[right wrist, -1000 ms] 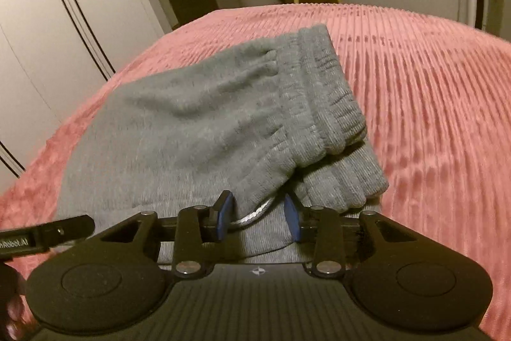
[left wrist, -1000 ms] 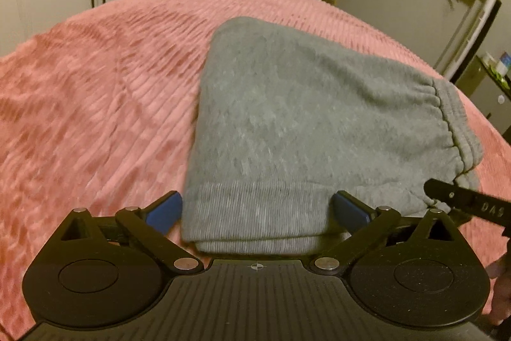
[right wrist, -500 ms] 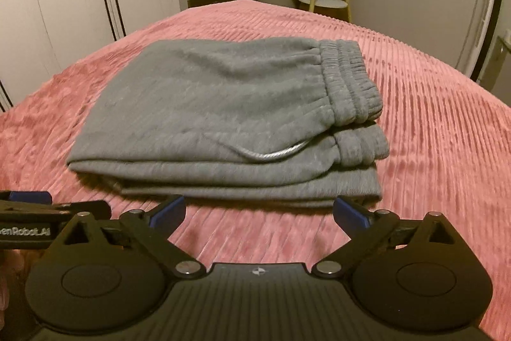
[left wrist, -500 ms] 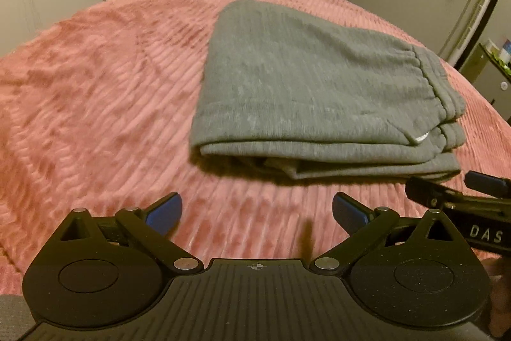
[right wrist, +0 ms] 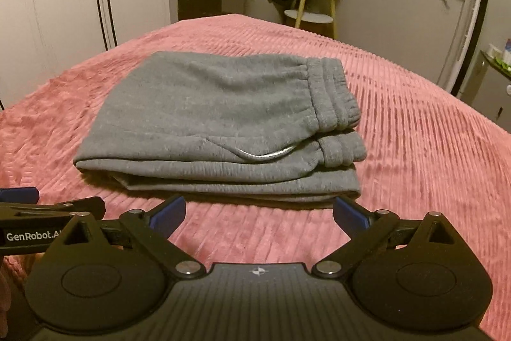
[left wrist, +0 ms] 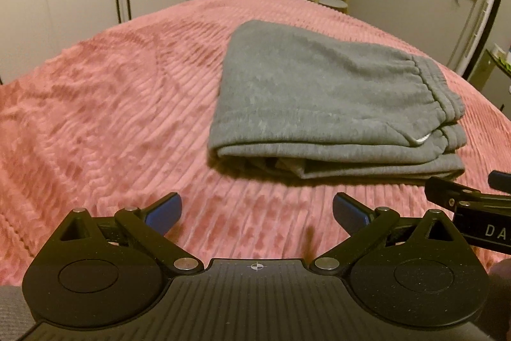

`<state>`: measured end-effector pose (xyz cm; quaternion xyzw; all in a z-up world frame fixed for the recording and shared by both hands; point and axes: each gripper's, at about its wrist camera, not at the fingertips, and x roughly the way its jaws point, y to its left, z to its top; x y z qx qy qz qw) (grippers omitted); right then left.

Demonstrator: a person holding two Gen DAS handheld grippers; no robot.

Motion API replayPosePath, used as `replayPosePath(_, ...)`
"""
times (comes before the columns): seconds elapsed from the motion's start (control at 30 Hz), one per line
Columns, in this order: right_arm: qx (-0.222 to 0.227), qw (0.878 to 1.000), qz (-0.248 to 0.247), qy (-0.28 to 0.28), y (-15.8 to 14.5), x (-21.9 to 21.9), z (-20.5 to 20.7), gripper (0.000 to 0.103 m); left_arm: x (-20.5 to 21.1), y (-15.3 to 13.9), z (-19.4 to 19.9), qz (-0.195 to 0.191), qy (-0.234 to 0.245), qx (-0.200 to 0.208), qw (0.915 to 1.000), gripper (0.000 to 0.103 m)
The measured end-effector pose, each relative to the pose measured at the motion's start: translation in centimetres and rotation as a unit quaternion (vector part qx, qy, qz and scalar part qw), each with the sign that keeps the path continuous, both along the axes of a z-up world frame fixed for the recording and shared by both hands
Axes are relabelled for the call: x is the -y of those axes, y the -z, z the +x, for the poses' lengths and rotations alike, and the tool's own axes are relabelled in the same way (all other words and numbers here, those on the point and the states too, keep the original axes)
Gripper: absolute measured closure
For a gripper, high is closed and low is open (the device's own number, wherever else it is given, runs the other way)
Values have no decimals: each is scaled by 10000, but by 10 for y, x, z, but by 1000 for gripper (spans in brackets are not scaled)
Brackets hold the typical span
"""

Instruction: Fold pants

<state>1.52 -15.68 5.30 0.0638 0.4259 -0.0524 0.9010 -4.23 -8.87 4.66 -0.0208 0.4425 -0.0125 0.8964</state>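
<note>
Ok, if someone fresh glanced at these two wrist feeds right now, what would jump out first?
The folded grey pants in the middle of the pink ribbed bedspread, waistband to the right, a pale drawstring loop peeking out at the near edge. Next, both claws, left and right, open just short of the bundle, holding nothing.

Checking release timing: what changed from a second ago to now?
Right claw let go of the grey pants and now stands wide open. Both claws backed off toward the camera side; left claw, already open, now has only bedspread between its pads. Pants stayed folded in place.
</note>
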Motion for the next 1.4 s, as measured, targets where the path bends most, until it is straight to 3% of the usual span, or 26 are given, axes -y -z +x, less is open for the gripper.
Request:
replayPosePath(0.33,17,9992,347,196,4,11,0,4,-1,4,3,-67,-23,-105,9999,0)
replayPosePath(1.4,-47,9994,325,128,7,8,0,4,1,6,5,-104,85,-159,9998,0)
